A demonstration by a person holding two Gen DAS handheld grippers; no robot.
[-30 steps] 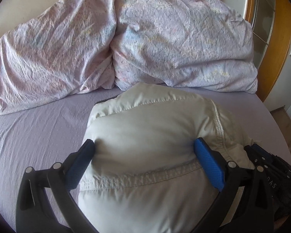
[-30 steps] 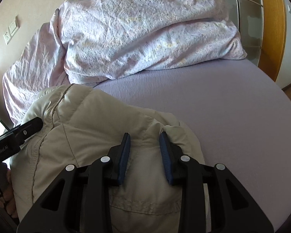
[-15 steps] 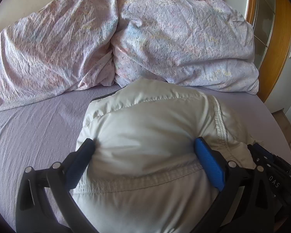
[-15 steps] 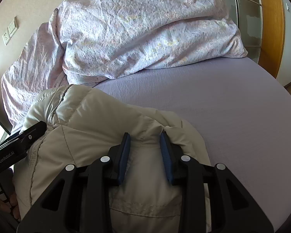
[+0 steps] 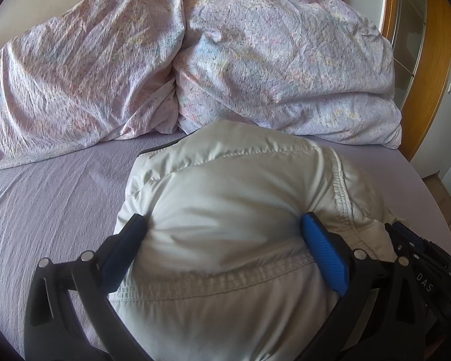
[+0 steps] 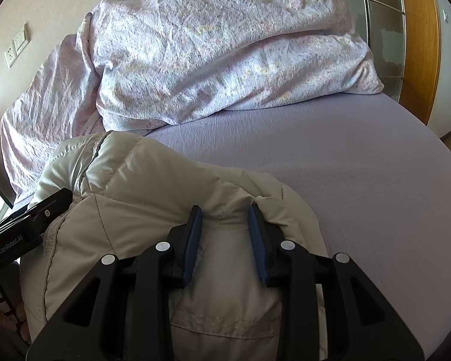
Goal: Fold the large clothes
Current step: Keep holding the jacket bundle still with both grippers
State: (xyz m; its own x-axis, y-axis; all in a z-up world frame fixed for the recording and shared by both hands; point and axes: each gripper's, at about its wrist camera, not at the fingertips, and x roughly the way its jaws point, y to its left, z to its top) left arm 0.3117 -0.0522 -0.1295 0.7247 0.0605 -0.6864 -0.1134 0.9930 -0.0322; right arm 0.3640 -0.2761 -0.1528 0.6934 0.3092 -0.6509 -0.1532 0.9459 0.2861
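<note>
A puffy light grey-beige jacket (image 5: 225, 204) lies bunched on the lilac bed sheet (image 5: 54, 192). My left gripper (image 5: 222, 225) has its jaws wide apart and they press into a thick fold of the jacket from both sides. My right gripper (image 6: 225, 213) is shut on a narrower fold of the same jacket (image 6: 153, 192) at its right side. The right gripper's body shows at the right edge of the left wrist view (image 5: 418, 258), and the left gripper's body shows at the left of the right wrist view (image 6: 24, 225).
Two large crumpled pink-patterned pillows (image 5: 270, 54) lean against the wall at the head of the bed. A wooden wardrobe with glass panels (image 5: 427, 60) stands to the right. The bed sheet (image 6: 360, 165) stretches out to the right of the jacket.
Both grippers have moved forward with the jacket toward the pillows, and the jacket has slid up the bed. The grips look the same.
</note>
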